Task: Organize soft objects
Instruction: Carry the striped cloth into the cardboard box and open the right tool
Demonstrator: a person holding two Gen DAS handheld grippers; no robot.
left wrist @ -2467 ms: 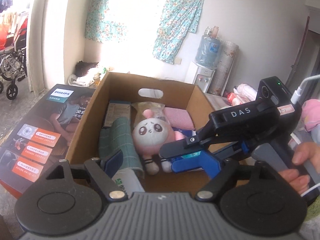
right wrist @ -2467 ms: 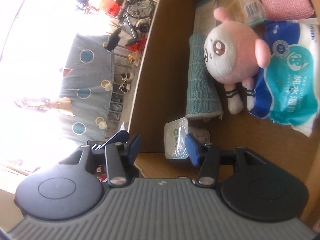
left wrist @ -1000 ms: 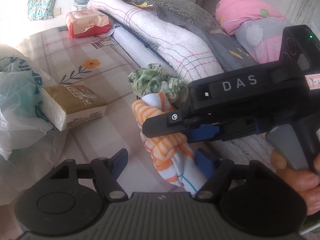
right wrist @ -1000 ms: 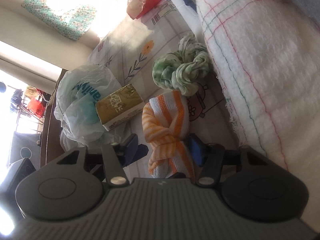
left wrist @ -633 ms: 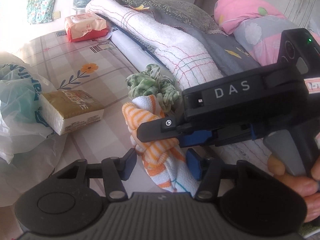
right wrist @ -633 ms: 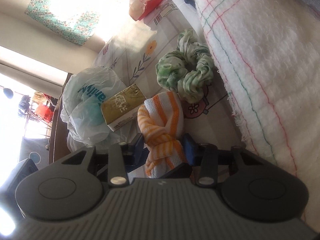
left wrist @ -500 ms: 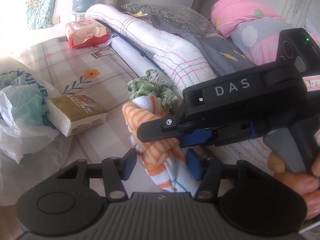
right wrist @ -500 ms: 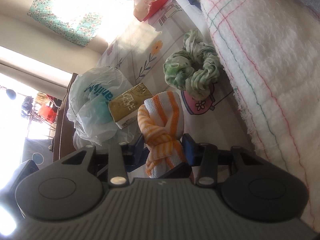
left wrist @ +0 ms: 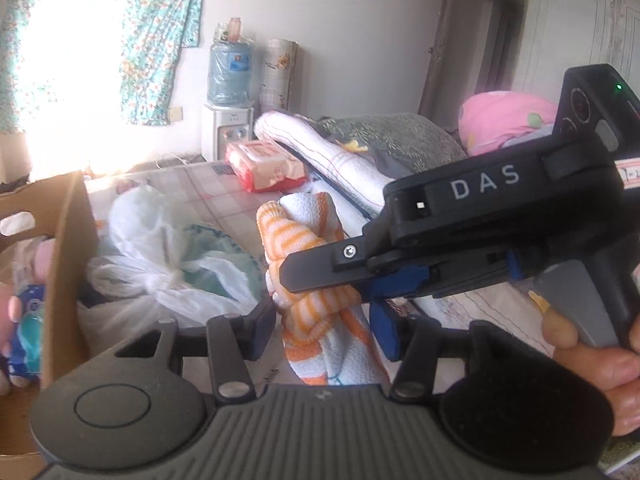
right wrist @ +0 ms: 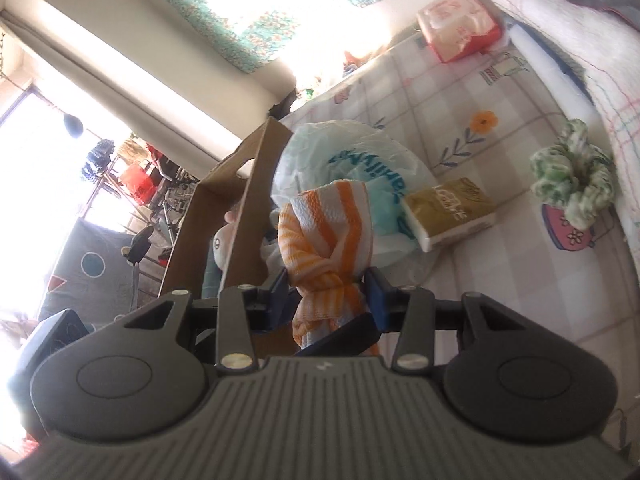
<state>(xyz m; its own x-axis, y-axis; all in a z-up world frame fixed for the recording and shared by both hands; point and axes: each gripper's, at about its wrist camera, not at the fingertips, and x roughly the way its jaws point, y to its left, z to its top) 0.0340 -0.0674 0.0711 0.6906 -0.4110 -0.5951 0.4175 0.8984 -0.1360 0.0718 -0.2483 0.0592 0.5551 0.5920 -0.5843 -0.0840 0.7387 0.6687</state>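
An orange and white striped knotted towel (left wrist: 308,264) is held off the bed. My right gripper (right wrist: 327,296) is shut on the towel (right wrist: 328,240) and shows in the left wrist view (left wrist: 320,276) as a black body marked DAS. My left gripper (left wrist: 322,328) has its pads on either side of the towel's lower part; whether they press it I cannot tell. The cardboard box (left wrist: 64,248) stands at the left, and in the right wrist view (right wrist: 244,216) a pink plush toy (right wrist: 222,240) shows inside it. A green scrunchie (right wrist: 572,172) lies on the bed sheet.
A white plastic bag (left wrist: 172,252) lies between the box and the towel. A gold tissue pack (right wrist: 448,212) and a red wipes pack (right wrist: 460,24) lie on the checked sheet (right wrist: 500,272). A folded white blanket (left wrist: 340,160) and a pink pillow (left wrist: 504,120) are at the right.
The towel has been lifted off the bed and carried left toward the box. Both grippers rose with it. The scrunchie and the tissue pack stayed on the sheet.
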